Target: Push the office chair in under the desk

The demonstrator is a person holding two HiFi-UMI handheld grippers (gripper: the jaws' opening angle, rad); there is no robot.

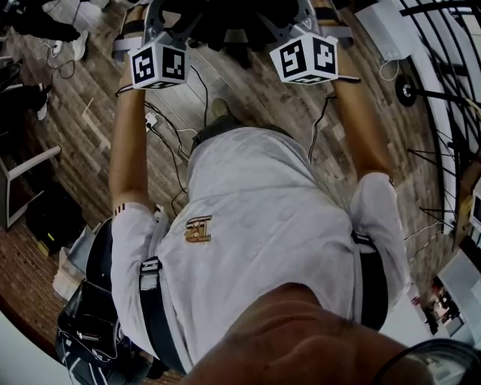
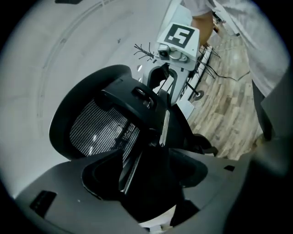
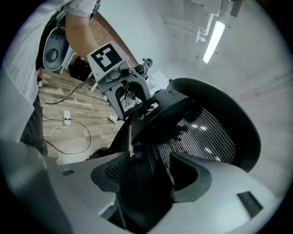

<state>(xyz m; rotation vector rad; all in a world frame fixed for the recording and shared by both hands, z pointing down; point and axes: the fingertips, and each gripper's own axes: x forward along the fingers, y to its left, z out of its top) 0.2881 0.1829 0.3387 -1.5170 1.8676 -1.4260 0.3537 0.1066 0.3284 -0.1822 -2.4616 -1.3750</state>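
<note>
The black office chair (image 1: pixel 234 21) shows only as a dark mass at the top edge of the head view, between my two outstretched arms. My left gripper (image 1: pixel 159 30) and right gripper (image 1: pixel 301 26) reach to its left and right sides, their marker cubes facing up. In the left gripper view the chair's mesh headrest (image 2: pixel 98 130) rises ahead, and a black part of the chair's back frame lies between the wide-set jaws of the left gripper (image 2: pixel 146 171). The right gripper (image 3: pixel 149 178) likewise straddles the back frame below the mesh (image 3: pixel 206 132), jaws open. I cannot make out the desk.
Cables and a power strip (image 1: pixel 150 120) trail across the wooden floor (image 1: pixel 90 143) just ahead of my feet. A black wire rack (image 1: pixel 443 98) stands at the right. A dark bag (image 1: pixel 90 323) and a white seat frame (image 1: pixel 26 169) sit at the left.
</note>
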